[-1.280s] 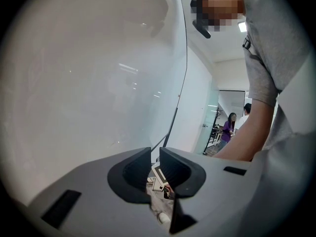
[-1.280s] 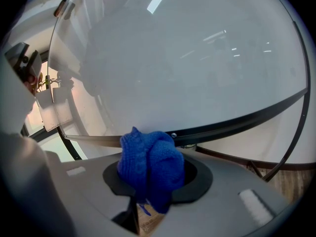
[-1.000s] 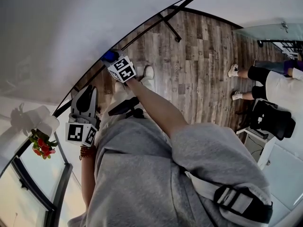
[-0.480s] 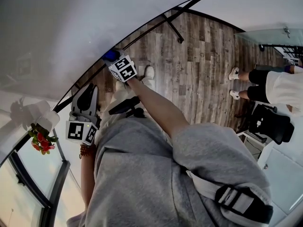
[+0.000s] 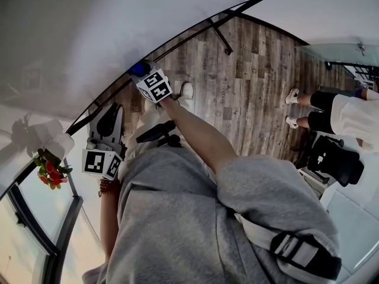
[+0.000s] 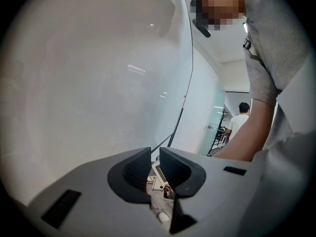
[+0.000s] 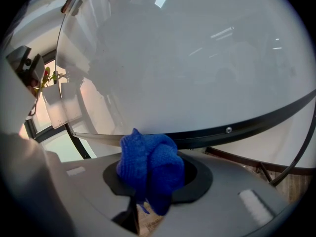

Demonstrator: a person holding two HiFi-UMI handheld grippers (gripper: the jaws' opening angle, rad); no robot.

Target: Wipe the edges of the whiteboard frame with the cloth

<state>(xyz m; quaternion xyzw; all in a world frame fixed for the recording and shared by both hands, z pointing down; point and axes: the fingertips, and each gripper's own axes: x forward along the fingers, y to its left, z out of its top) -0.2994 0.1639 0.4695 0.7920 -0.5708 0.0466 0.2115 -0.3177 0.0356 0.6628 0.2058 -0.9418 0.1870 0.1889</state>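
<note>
The whiteboard (image 5: 89, 34) fills the upper left of the head view, and its thin black frame (image 5: 195, 28) runs diagonally along its lower side. My right gripper (image 5: 144, 76) is shut on a bunched blue cloth (image 5: 138, 70), which sits right at that frame edge. In the right gripper view the cloth (image 7: 148, 162) bulges out of the right gripper (image 7: 150, 174), just below the black frame strip (image 7: 228, 130). My left gripper (image 5: 111, 112) hangs lower left, near the board's bottom edge. The left gripper (image 6: 155, 163) has its jaws together with only a slit and holds nothing.
A black leg of the board's stand (image 5: 218, 33) crosses the wooden floor (image 5: 254, 81). Red flowers (image 5: 52, 175) stand by a window at the lower left. A person in a white top (image 5: 349, 114) and a black chair (image 5: 334, 158) are at the right.
Both grippers keep nearly the same places; the cloth stays at the frame edge. The head view has shifted slightly, and the person at the right has moved a little.
</note>
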